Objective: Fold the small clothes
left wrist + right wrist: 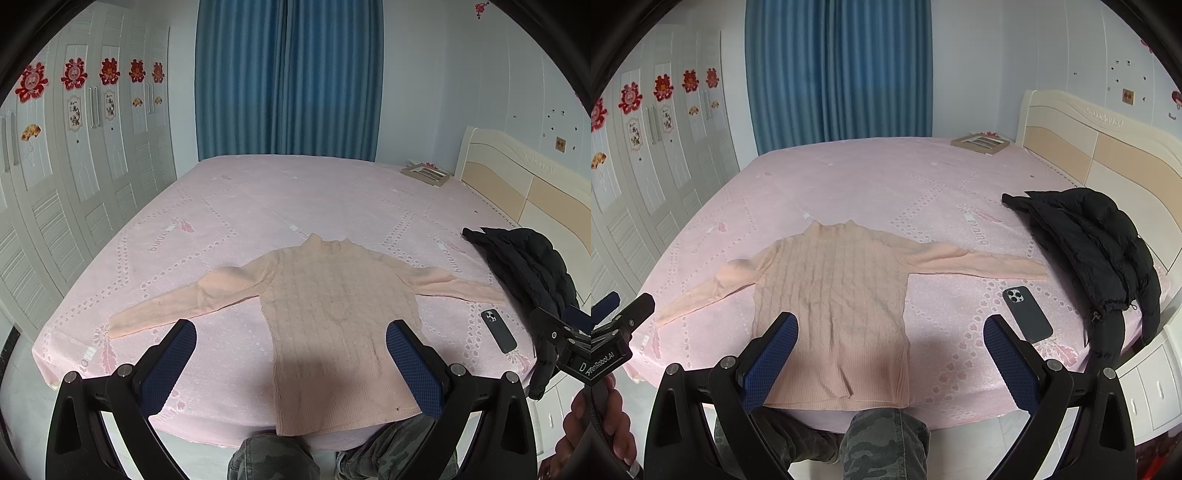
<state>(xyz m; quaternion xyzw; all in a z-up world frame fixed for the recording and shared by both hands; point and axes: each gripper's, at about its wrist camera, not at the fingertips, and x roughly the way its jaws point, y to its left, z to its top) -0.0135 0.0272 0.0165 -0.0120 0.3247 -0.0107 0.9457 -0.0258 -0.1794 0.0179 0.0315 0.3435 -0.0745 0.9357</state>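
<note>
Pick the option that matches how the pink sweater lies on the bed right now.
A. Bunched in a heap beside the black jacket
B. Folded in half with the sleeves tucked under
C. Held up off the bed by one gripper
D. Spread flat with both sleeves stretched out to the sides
D: the pink sweater lies flat on the bed, a sleeve out to each side, while the left gripper and right gripper are open and empty.
</note>
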